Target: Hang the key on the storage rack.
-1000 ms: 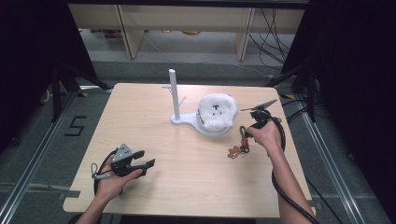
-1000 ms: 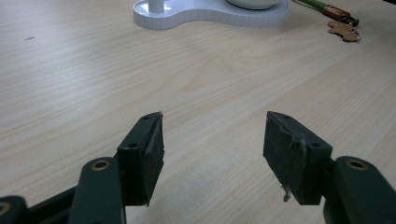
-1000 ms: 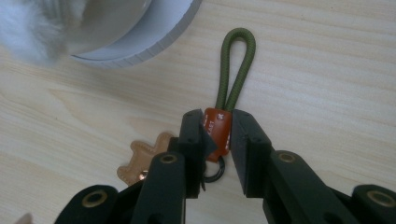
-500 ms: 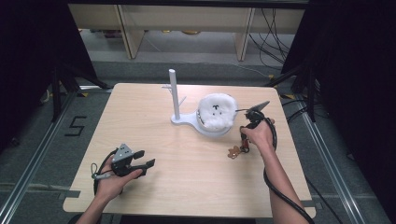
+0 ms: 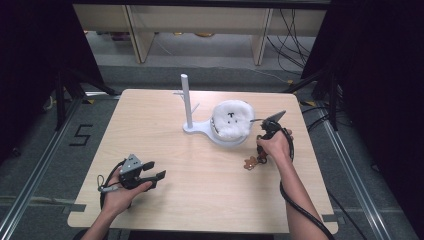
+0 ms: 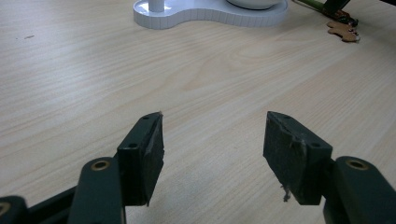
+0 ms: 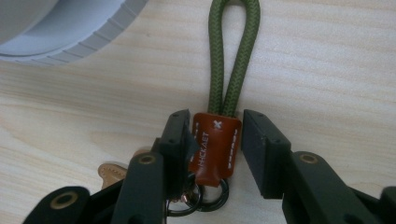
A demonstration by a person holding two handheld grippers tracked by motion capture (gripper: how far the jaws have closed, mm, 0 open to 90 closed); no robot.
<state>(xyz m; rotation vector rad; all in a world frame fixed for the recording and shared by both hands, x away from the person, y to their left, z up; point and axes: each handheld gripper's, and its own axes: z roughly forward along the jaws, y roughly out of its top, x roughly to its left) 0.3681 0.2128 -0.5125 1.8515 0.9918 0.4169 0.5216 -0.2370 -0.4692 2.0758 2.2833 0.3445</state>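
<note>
The keychain lies flat on the table, near its right edge and just in front of the white stand's round base. It has a brown leather tab stitched in white, a green cord loop running away from the tab toward the base, and dark rings at the near end, beside a tan leather charm. From above, the keychain shows as a small brown shape just left of the right hand.

The right gripper stands over the tab, with the tab between its jaws. The jaws have just been opening: the left one is against or almost against the tab's edge, while the right one stands a little clear of it, so they bracket the tab without pinching it. In the high view the right gripper points down at the table, its cable trailing back along the forearm.

A white fluffy thing sits on the stand's round base, and the stand's post rises to the left of it.

The left gripper rests low over bare table near the front left corner, well apart from the keychain, its jaws wide with nothing between them.
</note>
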